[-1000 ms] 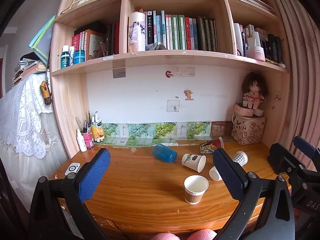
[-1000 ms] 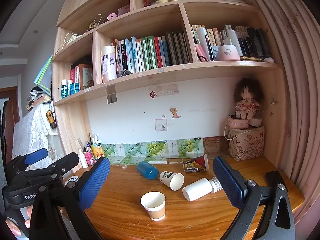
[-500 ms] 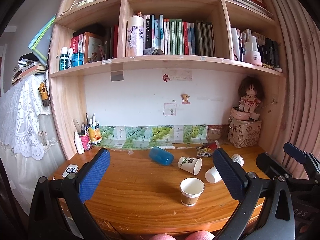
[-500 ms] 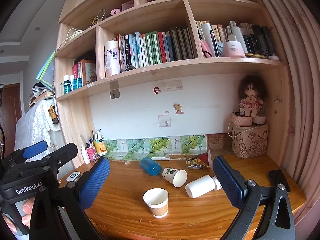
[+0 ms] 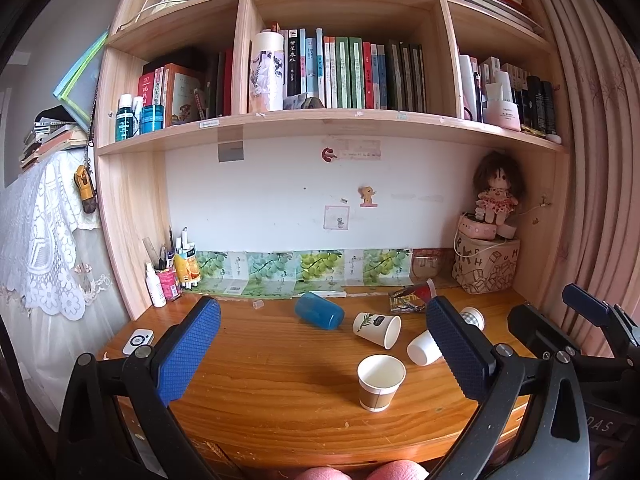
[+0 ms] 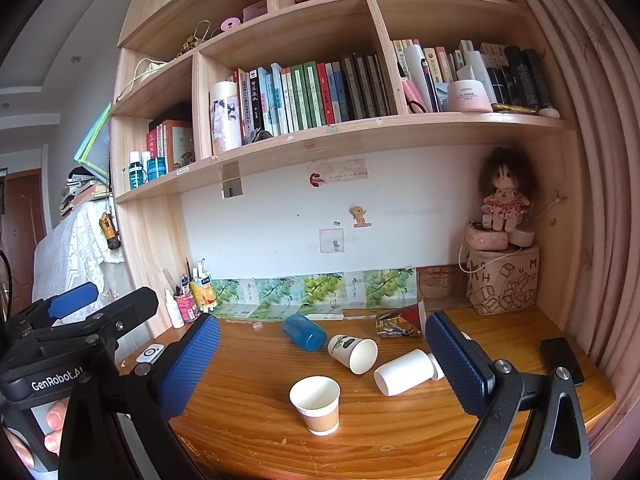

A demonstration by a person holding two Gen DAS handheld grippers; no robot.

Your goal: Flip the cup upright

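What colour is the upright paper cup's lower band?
Brown band under a white top on the upright paper cup; clearest in the right wrist view.

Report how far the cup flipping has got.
Done: the brown-banded paper cup stands upright near the desk's front edge. In hand: nothing; the left gripper and right gripper are both open and hold nothing. Left: the blue cup, leaf-print cup and white cup lie on their sides.

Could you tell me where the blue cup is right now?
The blue cup lies on its side toward the back of the desk, just left of the tipped leaf-print paper cup.
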